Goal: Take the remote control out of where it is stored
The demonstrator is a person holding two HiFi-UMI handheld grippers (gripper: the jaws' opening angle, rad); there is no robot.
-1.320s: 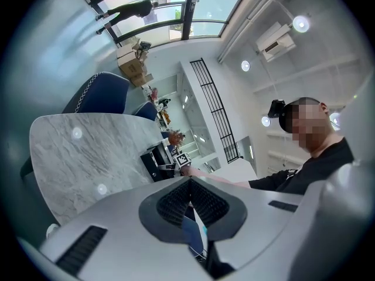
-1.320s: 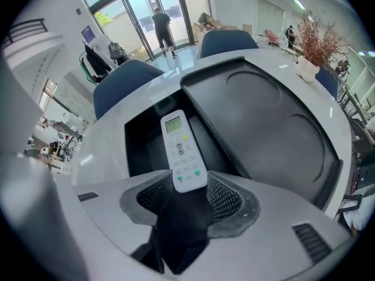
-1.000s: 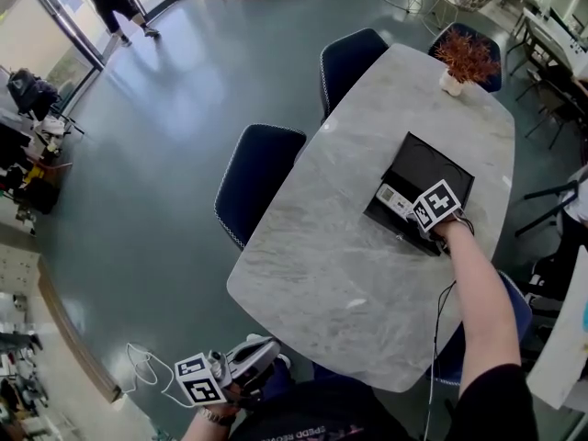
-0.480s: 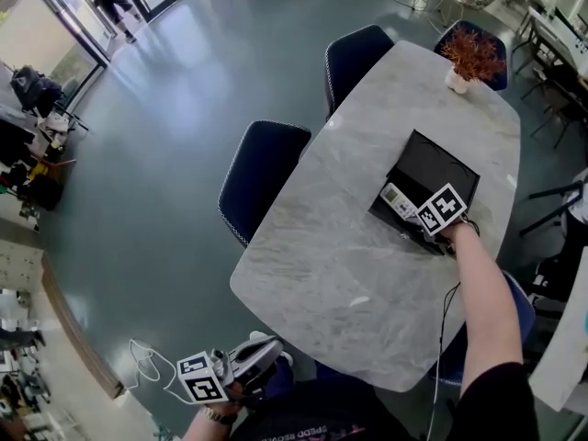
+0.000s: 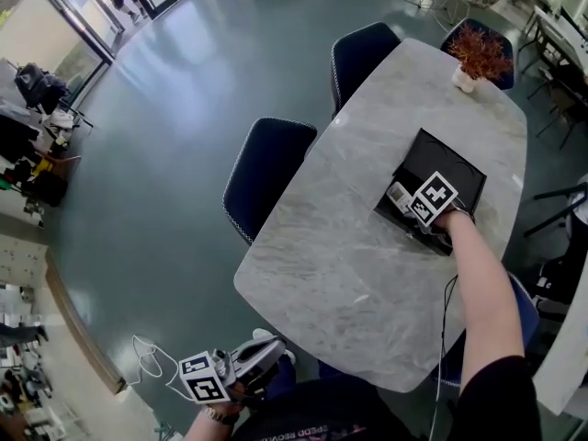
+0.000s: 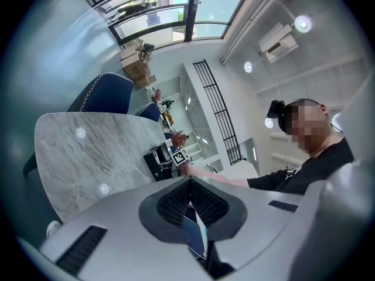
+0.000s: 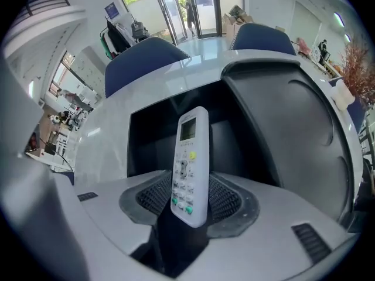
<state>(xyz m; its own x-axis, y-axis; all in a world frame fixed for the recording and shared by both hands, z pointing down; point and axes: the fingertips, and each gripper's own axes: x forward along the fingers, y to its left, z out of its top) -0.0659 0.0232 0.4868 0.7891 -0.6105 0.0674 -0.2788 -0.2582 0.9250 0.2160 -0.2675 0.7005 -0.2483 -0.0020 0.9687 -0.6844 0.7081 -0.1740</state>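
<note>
Right tool (image 5: 413,208): jaws clamped on the remote control (image 5: 398,195). The right gripper view shows the two ribbed pads (image 7: 153,195) pressed against the sides of the white remote control (image 7: 190,160) at its lower, button end. The display end points away from the tool toward the inside of the black box (image 7: 151,134).

Location of the remote control: over the open compartment of the black box (image 5: 443,165), at the edge of the box nearest the right tool. Whether it touches the floor of the box cannot be told. The box lid (image 7: 293,127) stands open at the right of the right gripper view.

The box sits on a pale marble worktop (image 5: 349,246), right of centre in the head view. A reddish plant in a white pot (image 5: 476,58) stands on the worktop at the upper right, well apart from the box.

Left tool (image 5: 262,355): at the bottom of the head view, off the worktop's edge and clear of the box. The left gripper view shows the left tool (image 6: 188,193) with its jaws together and nothing between the pads.

Two dark blue chairs (image 5: 266,168) stand on the left of the worktop in the head view.
</note>
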